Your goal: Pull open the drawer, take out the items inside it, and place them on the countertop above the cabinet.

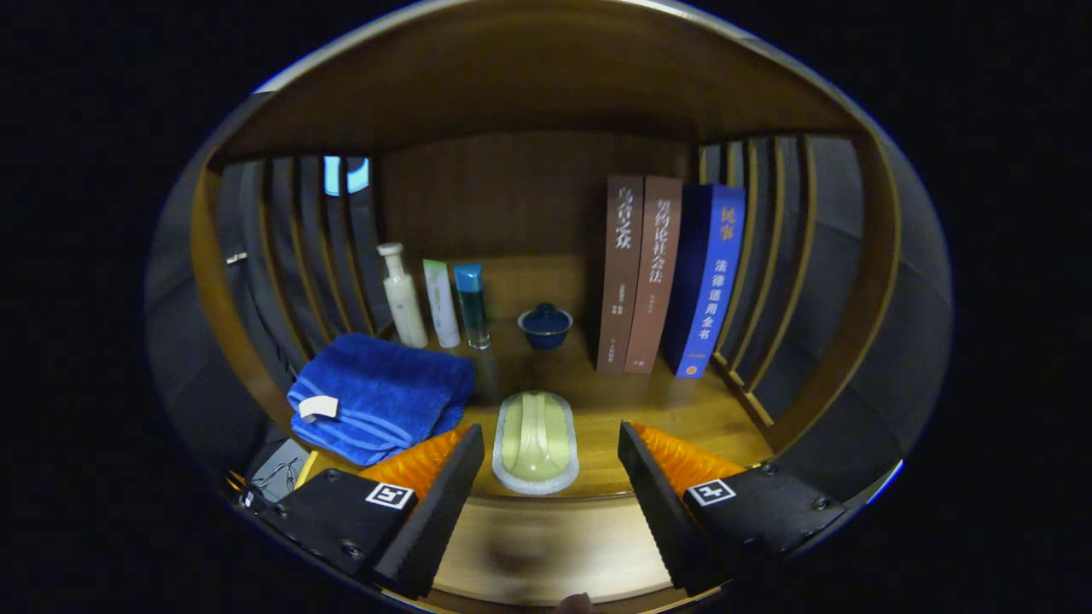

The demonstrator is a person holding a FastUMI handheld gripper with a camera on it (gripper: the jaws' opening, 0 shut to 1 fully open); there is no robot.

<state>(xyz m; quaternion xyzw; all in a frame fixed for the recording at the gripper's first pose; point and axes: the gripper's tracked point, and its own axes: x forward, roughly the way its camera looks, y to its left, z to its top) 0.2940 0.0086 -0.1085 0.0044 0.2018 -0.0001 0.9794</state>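
My gripper (550,435) is open, its fingers spread wide over the front edge of the wooden countertop (682,401). A pale green oblong item on a white base (536,443) lies on the countertop, in the gap between my fingertips and slightly beyond them; neither finger touches it. A folded blue towel (380,396) with a white tag lies on the countertop just beyond my left finger. Under my fingers runs a lighter wooden front edge (546,537). Whether that edge belongs to the drawer I cannot tell.
At the back stand a white bottle (403,294), a pale green tube (441,303) and a teal bottle (471,305). Right of them are a small blue lidded bowl (545,327), then two brown books (638,273) and a blue book (708,277). Slatted side walls close the shelf. A thin metal thing (277,471) lies outside my left finger.
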